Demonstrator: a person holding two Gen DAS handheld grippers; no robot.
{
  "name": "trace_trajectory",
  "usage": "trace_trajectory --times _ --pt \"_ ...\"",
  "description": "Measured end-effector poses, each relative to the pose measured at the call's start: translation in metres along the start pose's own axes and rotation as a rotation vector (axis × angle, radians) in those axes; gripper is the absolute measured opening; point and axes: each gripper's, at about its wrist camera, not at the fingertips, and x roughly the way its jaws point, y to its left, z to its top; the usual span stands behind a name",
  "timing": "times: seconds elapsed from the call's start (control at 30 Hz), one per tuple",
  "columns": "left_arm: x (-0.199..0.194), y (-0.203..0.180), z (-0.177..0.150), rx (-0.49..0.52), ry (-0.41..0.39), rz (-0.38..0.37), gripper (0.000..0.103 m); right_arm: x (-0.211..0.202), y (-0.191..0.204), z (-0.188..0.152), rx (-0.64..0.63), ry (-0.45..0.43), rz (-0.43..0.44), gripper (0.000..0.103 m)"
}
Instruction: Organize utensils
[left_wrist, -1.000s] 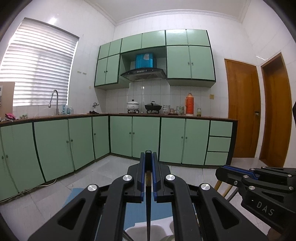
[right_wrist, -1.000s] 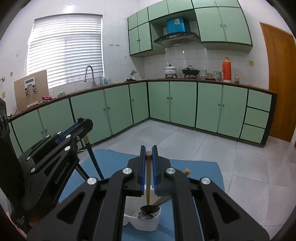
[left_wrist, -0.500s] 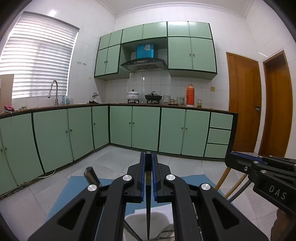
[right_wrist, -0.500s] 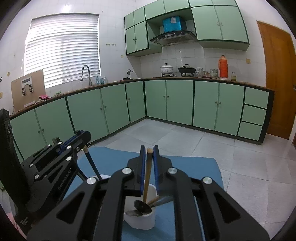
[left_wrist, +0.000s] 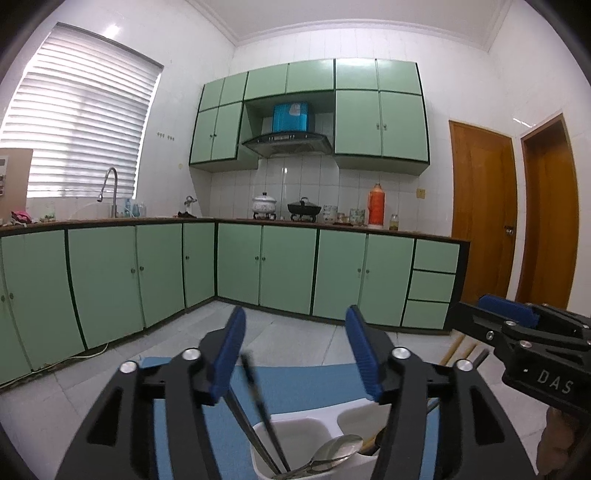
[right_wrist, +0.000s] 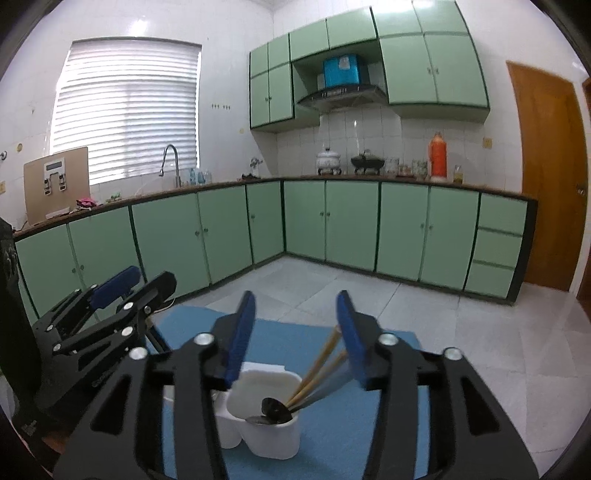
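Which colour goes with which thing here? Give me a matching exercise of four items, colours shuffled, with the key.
Things:
1. utensil holder
2. mat under the holder
3. chopsticks in the holder's left compartment, seen from the left wrist
4. chopsticks leaning in the other compartment, seen from the right wrist

Colours:
A. light wood
B. white
C. black
D. blue

Pairs: 1-B, 2-D, 3-C, 4-A

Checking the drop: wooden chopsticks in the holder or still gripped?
In the holder. Wooden chopsticks lean in its compartment; right gripper opening, pads clear of them.
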Motion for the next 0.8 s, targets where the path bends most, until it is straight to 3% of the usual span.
trace_trajectory --times 0.2,0.43,0.8 --pt "-0.032 0.005 0.011 -0.009 -0.043 0.004 0.068 -0.033 -0.002 -0.001 -0.029 -0.053 -0.034 0.062" --pt "-0.075 0.015 0.014 -0.021 -0.046 0.032 0.093 -0.074 -0.006 -0.015 -0.032 -0.073 -0.041 0.088" --pt "-0.118 0.021 -0.001 -0.010 0.060 0.061 0.097 -0.104 0.003 -0.041 -0.010 -0.004 -0.021 0.098"
